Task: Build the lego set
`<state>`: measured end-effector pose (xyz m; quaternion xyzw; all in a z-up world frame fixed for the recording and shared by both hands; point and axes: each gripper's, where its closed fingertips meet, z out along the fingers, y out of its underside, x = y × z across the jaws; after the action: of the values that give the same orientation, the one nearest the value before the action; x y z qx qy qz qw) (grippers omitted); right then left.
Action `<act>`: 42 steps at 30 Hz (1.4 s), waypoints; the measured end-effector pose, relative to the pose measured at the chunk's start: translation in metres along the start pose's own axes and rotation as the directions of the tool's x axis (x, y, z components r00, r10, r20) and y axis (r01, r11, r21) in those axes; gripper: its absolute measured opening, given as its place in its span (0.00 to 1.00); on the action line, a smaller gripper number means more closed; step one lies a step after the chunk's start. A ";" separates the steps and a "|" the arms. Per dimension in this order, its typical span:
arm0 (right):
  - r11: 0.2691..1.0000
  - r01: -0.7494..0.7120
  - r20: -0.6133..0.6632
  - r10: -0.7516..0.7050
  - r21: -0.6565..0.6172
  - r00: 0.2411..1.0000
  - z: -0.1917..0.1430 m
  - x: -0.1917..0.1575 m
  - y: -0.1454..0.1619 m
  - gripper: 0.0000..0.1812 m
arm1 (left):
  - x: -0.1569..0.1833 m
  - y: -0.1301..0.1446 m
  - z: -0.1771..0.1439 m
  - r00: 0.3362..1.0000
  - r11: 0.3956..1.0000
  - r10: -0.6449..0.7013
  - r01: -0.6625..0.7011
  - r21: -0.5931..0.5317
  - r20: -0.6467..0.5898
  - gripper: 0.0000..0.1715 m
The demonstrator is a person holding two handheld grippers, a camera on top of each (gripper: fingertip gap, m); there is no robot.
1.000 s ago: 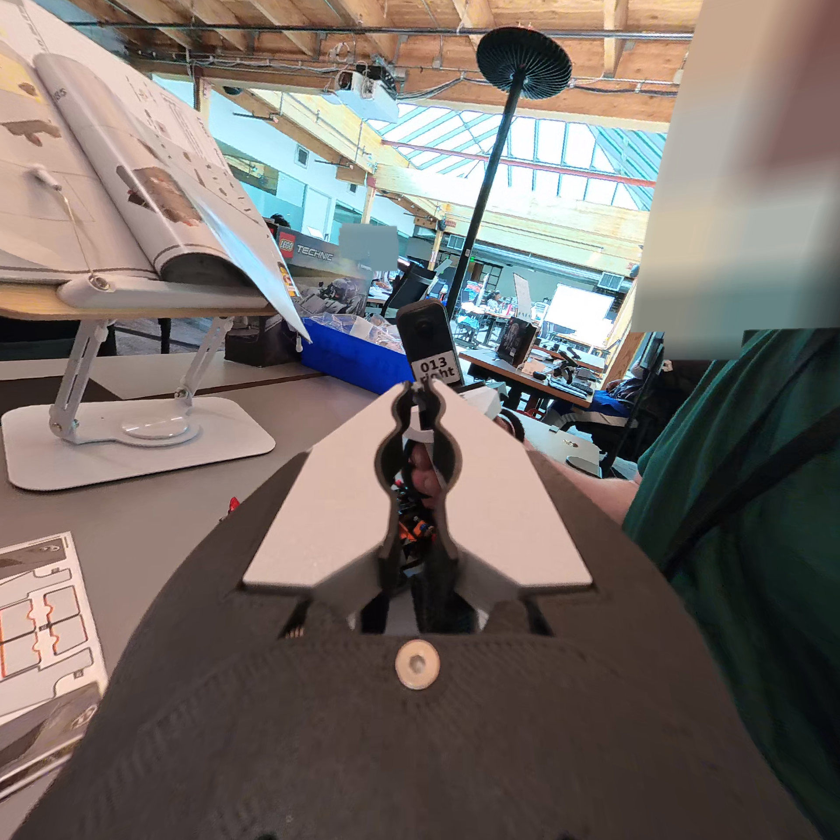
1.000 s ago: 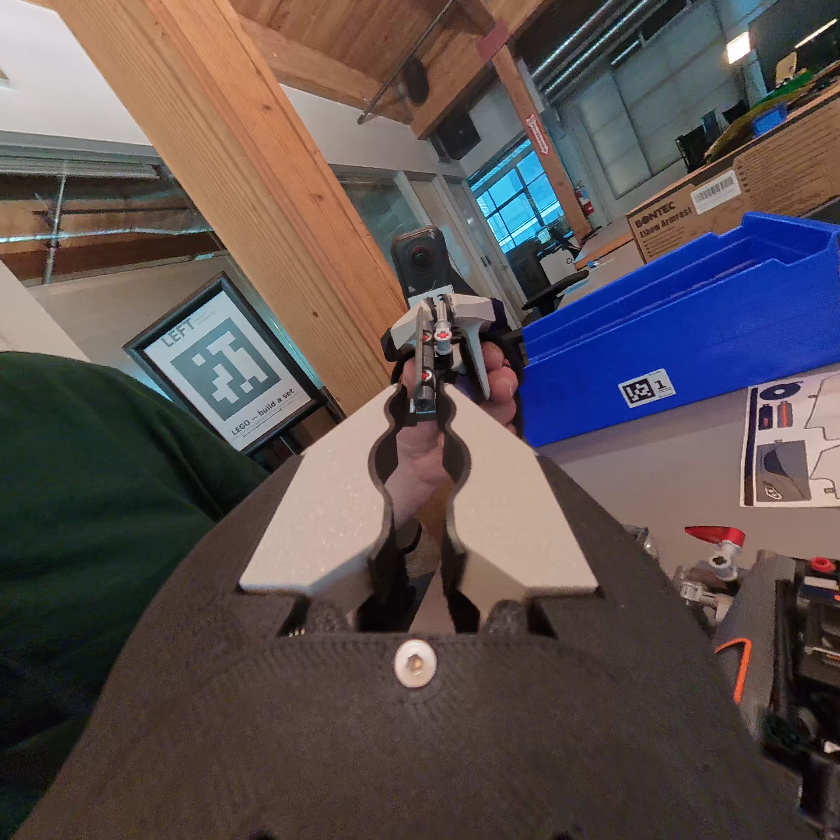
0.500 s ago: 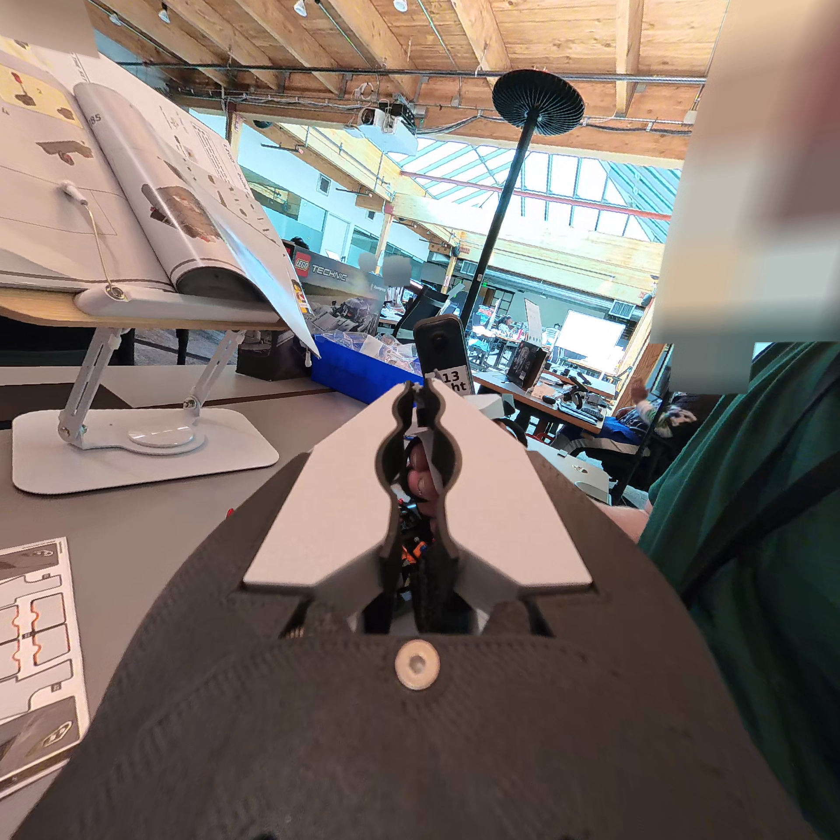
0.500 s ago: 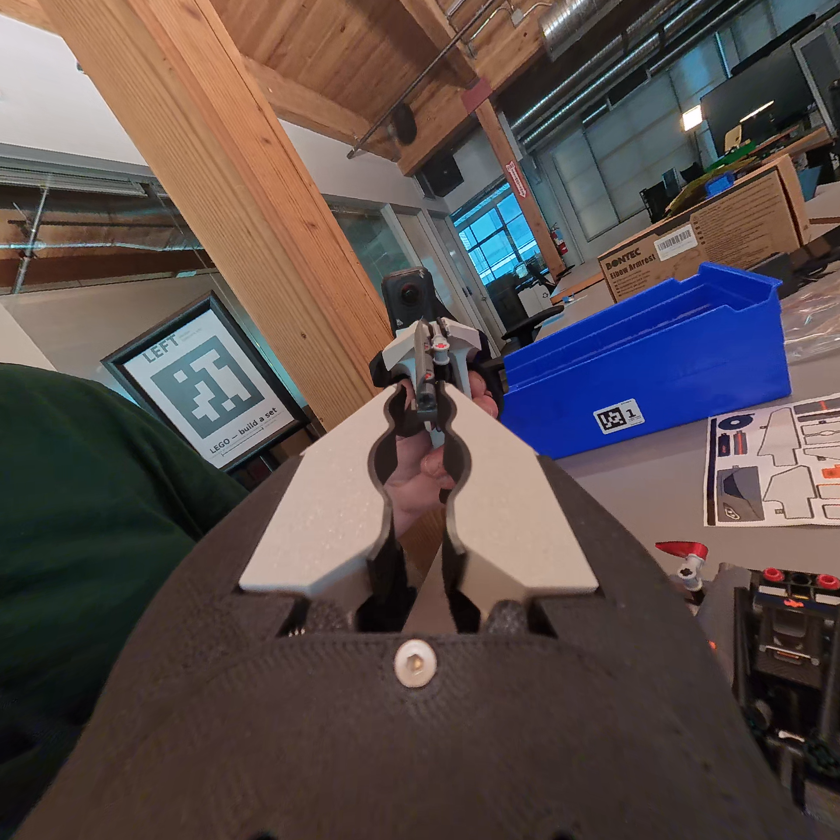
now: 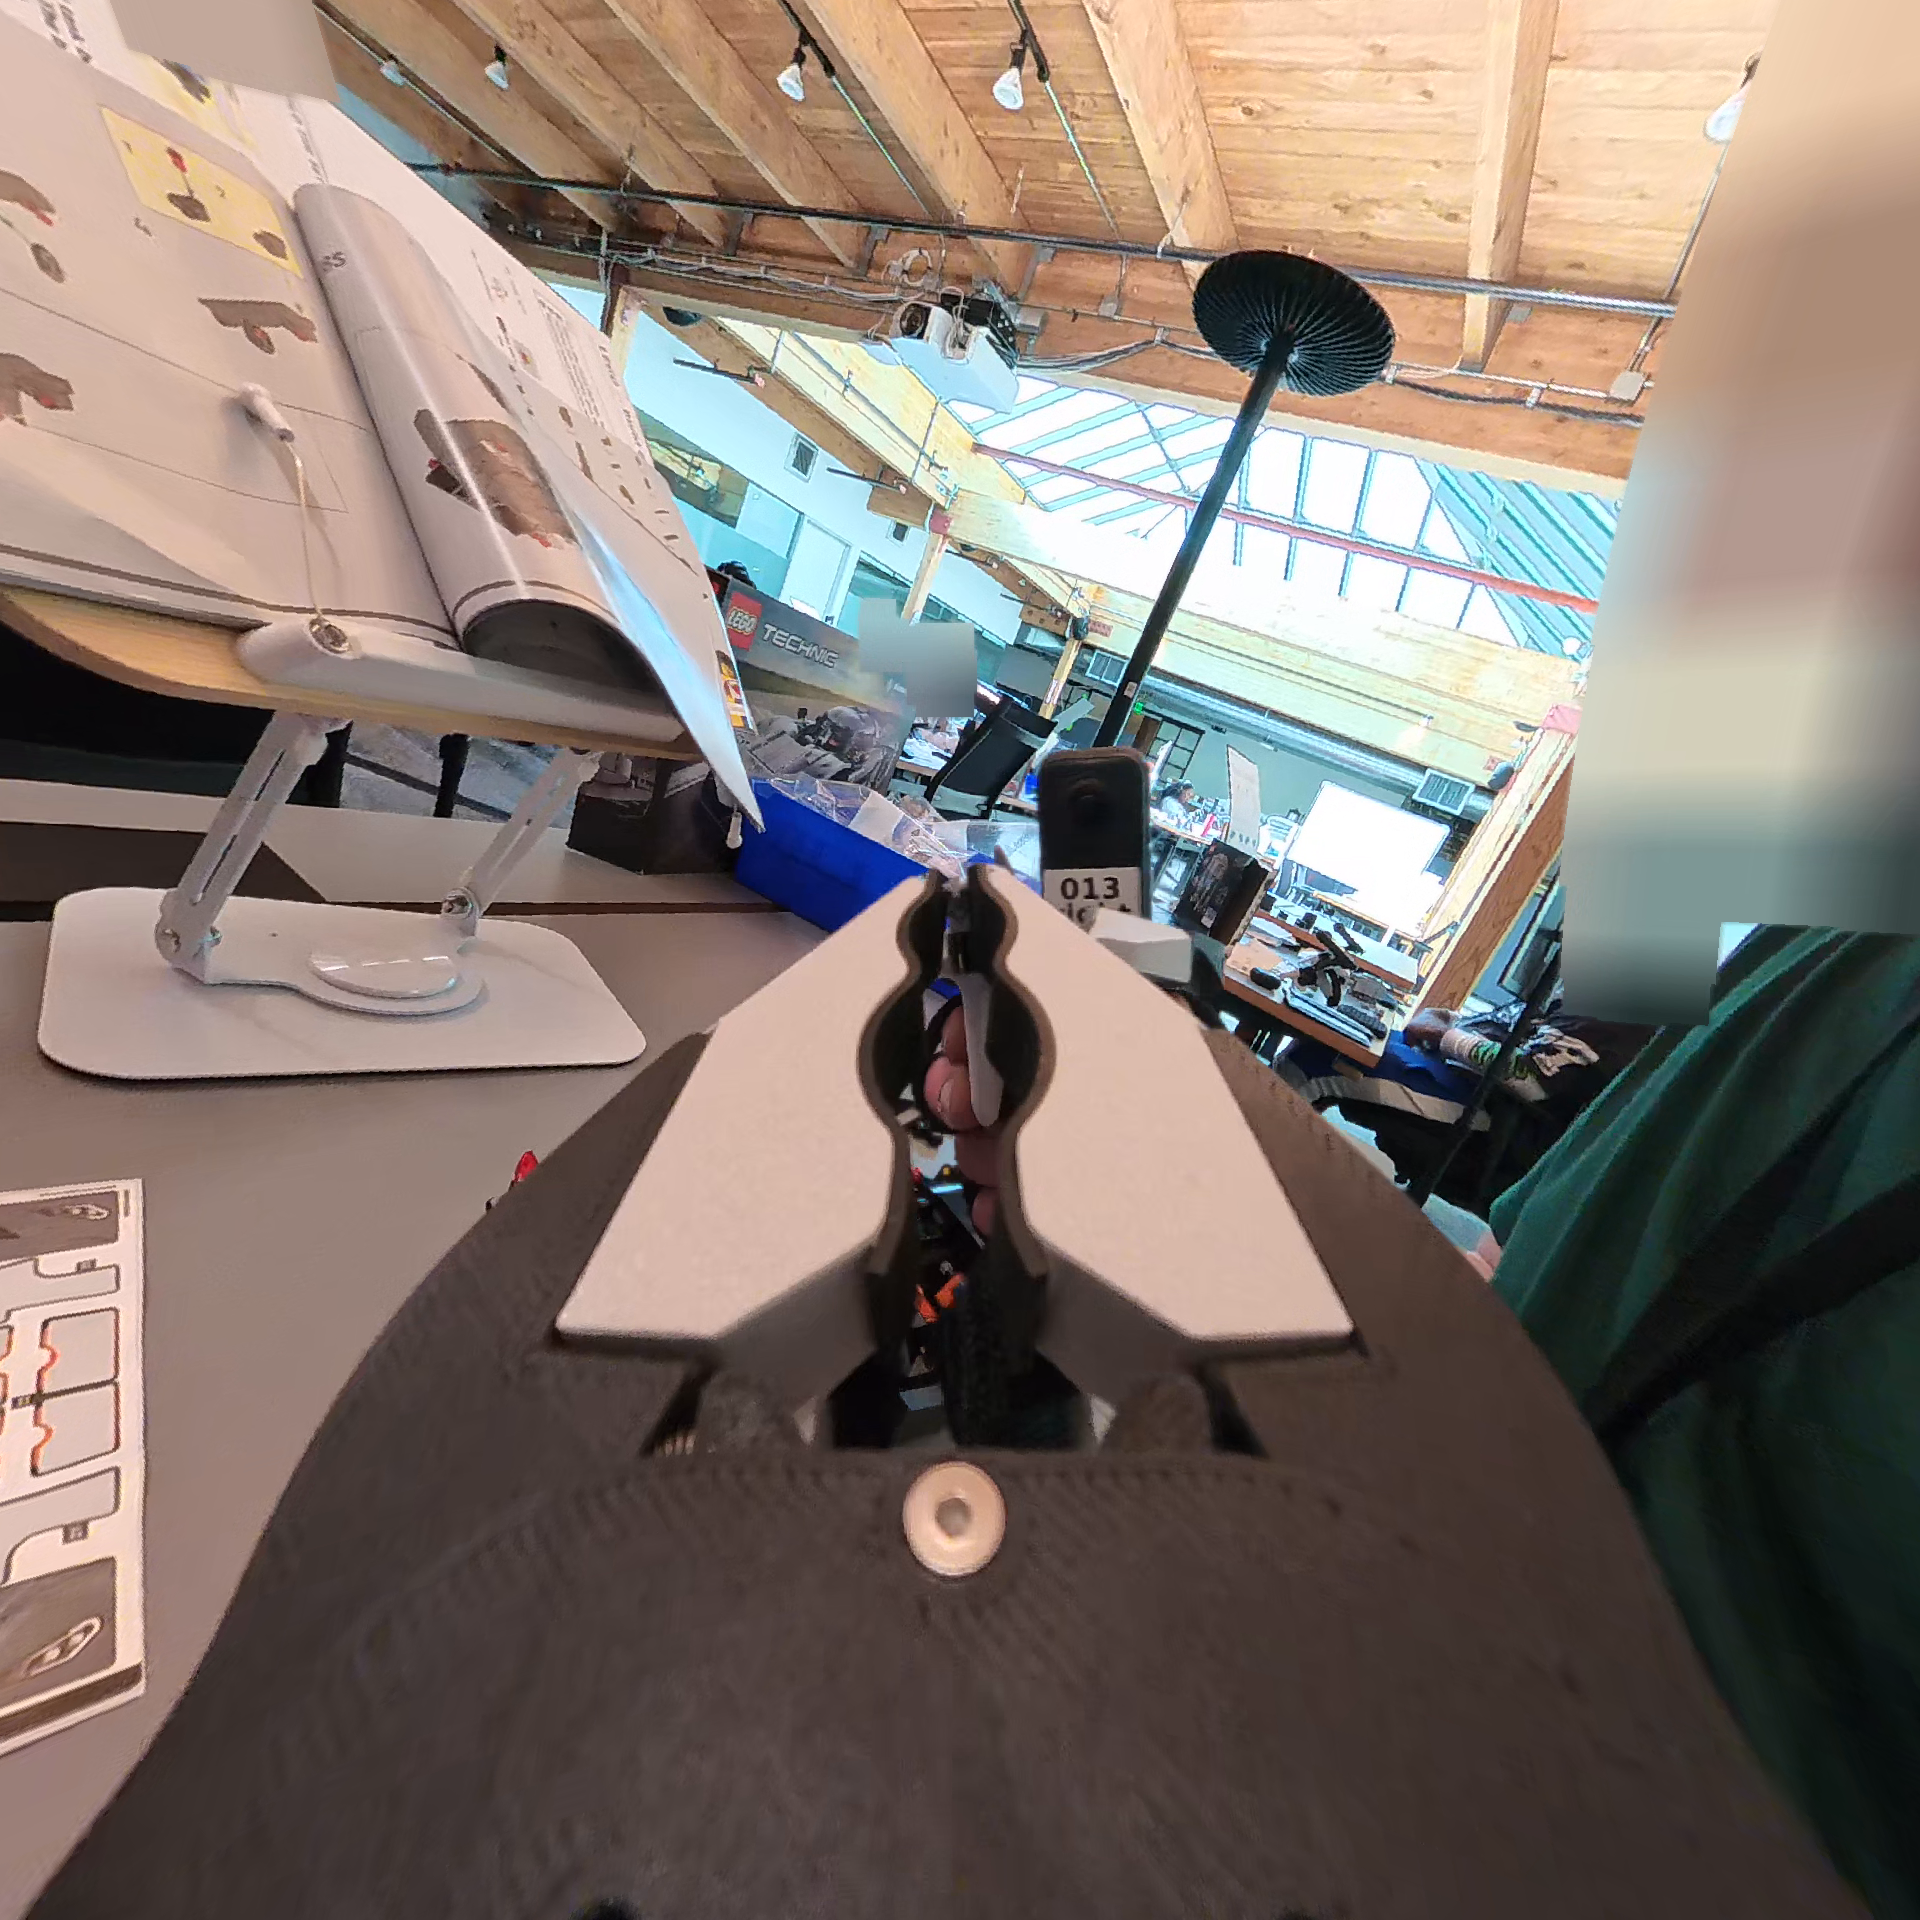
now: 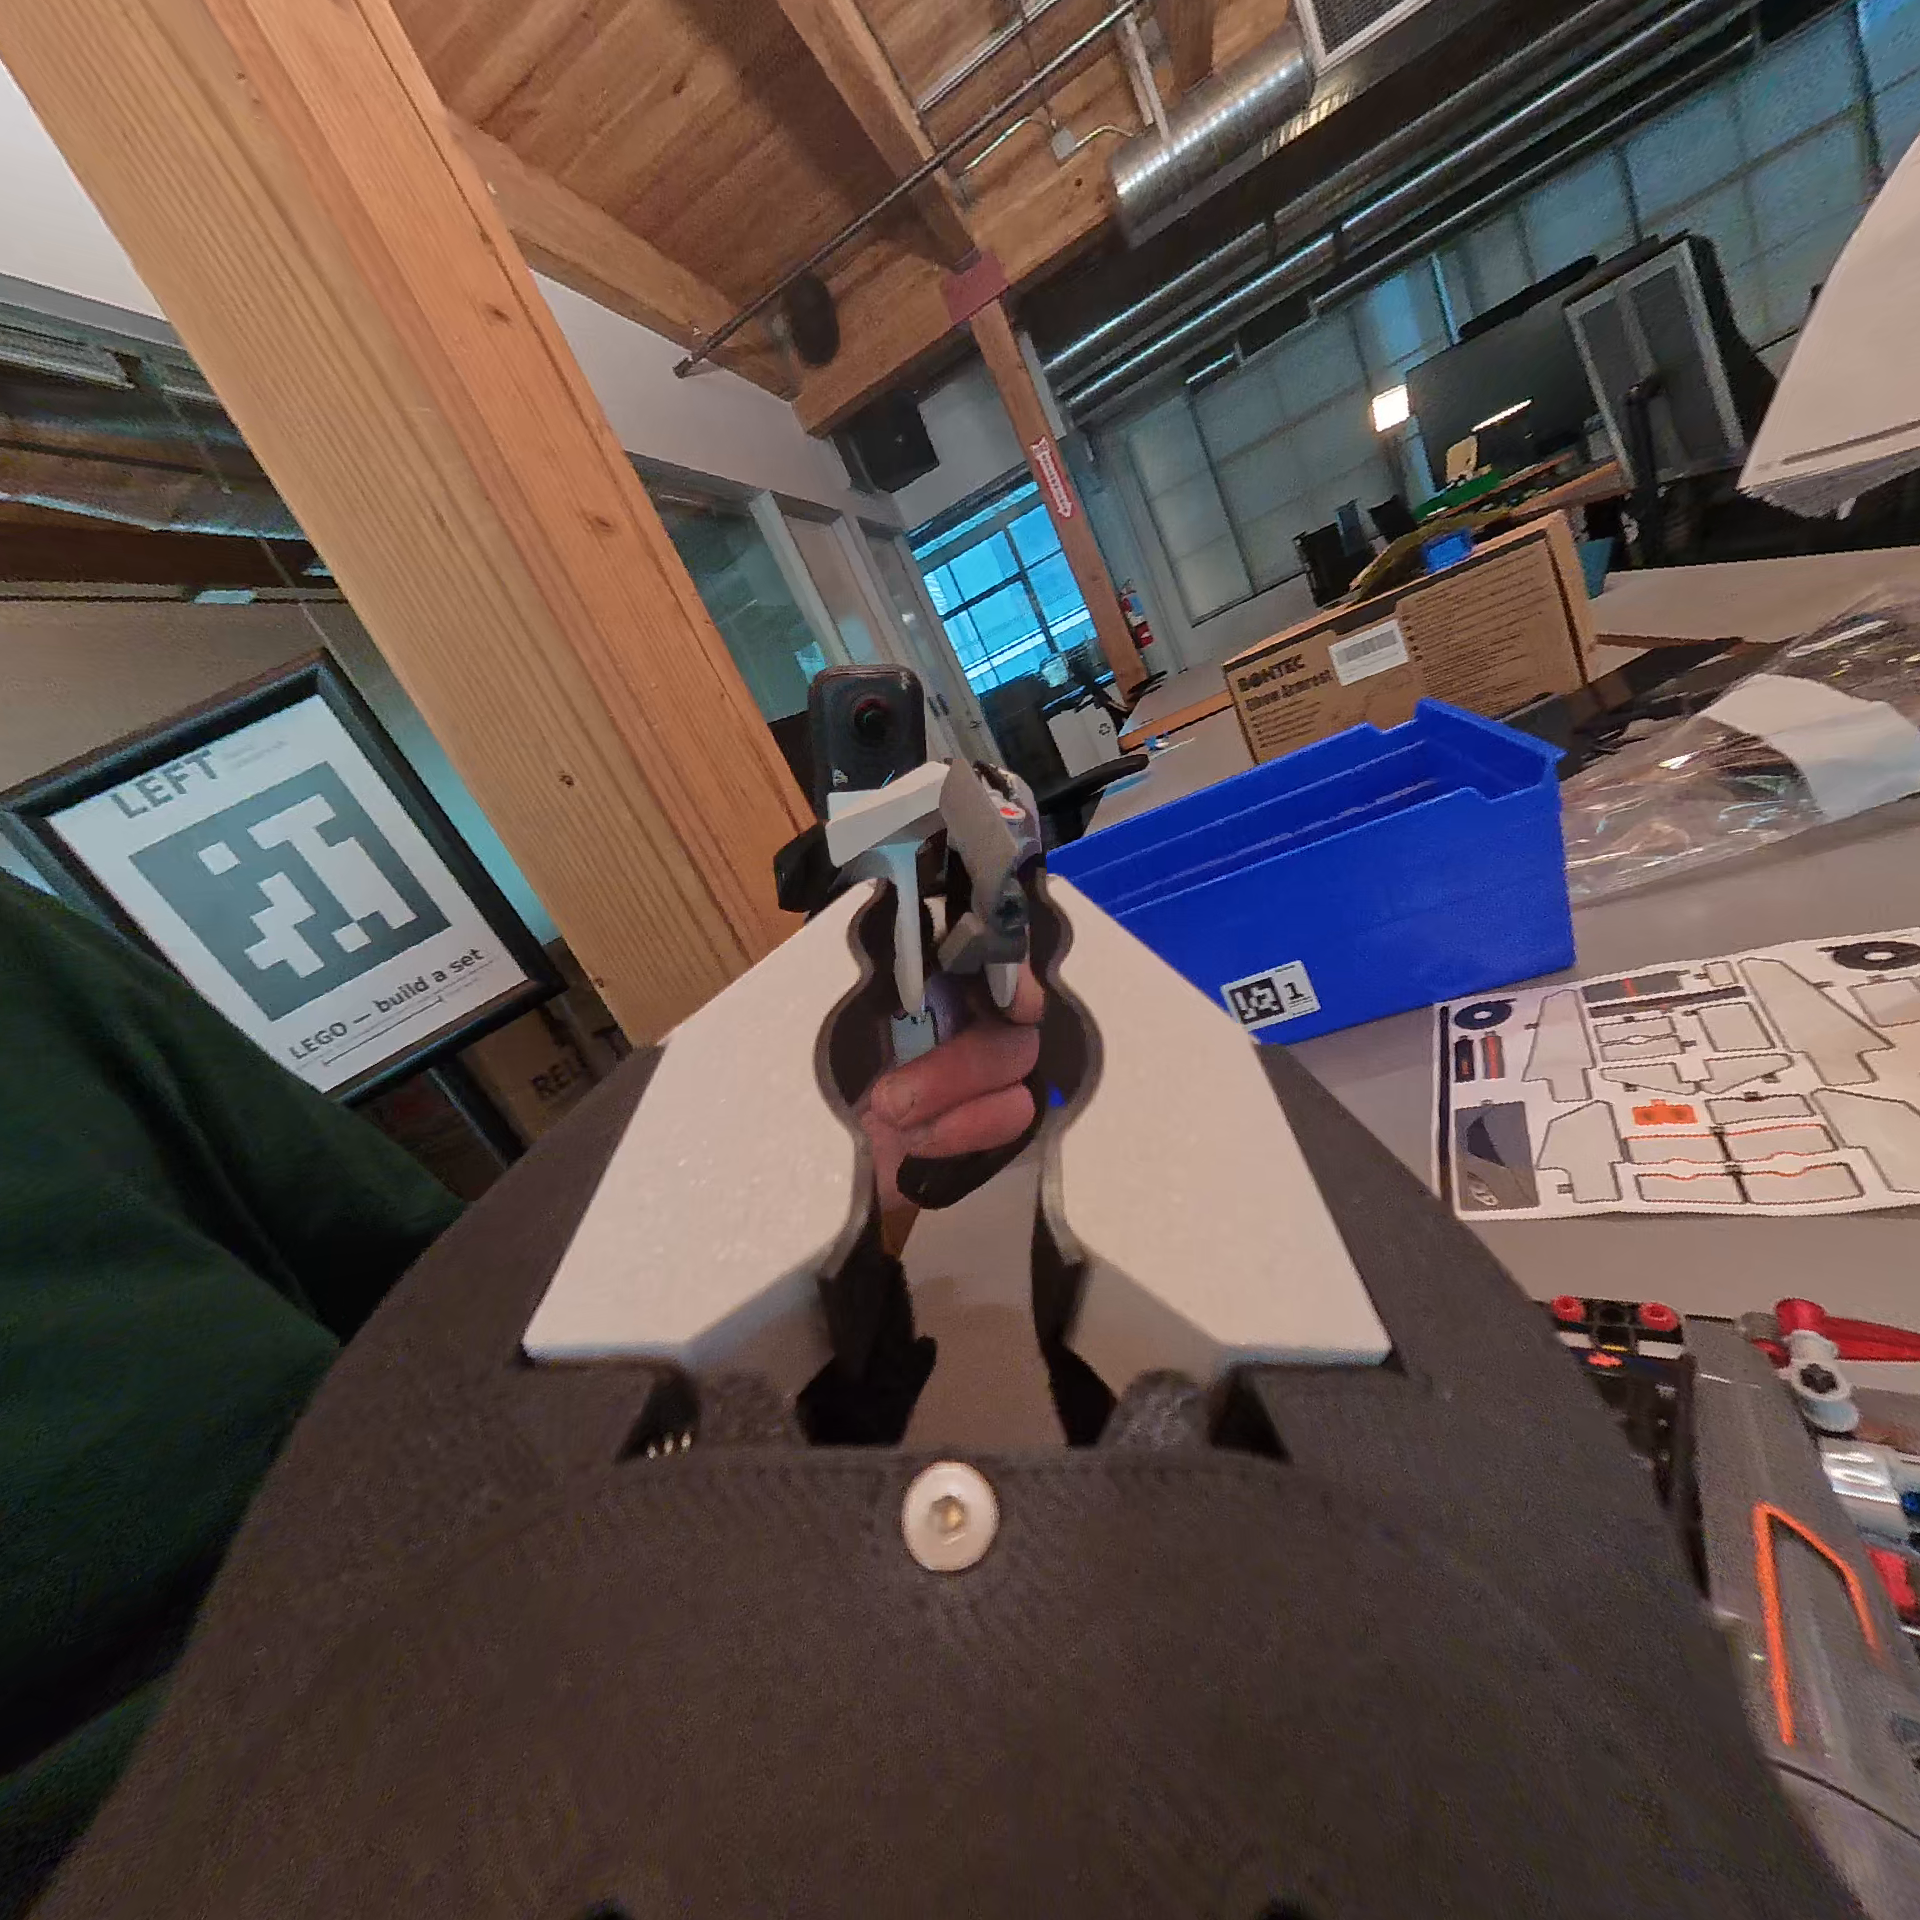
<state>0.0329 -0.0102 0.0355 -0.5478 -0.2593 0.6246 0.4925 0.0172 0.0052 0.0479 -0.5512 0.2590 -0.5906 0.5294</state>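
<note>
Two grippers show, one in each of my views, and they point at each other above one grey table (image 6: 1714,894). My left gripper (image 5: 958,894) has its two fingers pressed almost together at the tips. In the right wrist view, near the middle of the frame, I see it pinching one small grey lego piece (image 6: 997,909) with a red dot on it. My right gripper (image 6: 961,894) has its two fingers spread, with a clear gap between the tips, and the small piece sits in that gap. I cannot tell if it touches them.

One half-built lego model (image 6: 1787,1558), grey with orange lines and red bits, lies at the lower right of the right wrist view. One sticker sheet (image 6: 1683,1081) lies flat just above it, and one blue bin (image 6: 1351,883) stands behind the sheet. One open instruction book (image 5: 260,416) rests on one white stand (image 5: 343,997) at the upper left of the left wrist view.
</note>
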 end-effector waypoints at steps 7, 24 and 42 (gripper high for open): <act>0.977 0.210 -0.254 -0.212 -0.036 0.943 -0.011 0.023 -0.010 0.23 | -0.016 -0.001 -0.002 0.993 0.994 -0.097 0.094 0.048 0.065 0.01; 0.292 0.732 -0.285 -0.948 -0.615 0.140 0.002 0.028 0.010 0.18 | -0.029 0.021 0.004 0.948 0.962 -0.273 0.273 0.021 0.162 0.01; 0.359 0.698 -0.262 -0.933 -0.619 0.247 -0.002 0.037 0.019 0.07 | -0.023 0.027 0.001 0.944 0.958 -0.272 0.284 -0.037 0.184 0.01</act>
<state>0.0313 0.0150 0.0029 -0.5666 -0.4603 -0.0007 0.6834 0.0237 0.0178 0.0151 -0.6489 0.1492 -0.5996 0.4440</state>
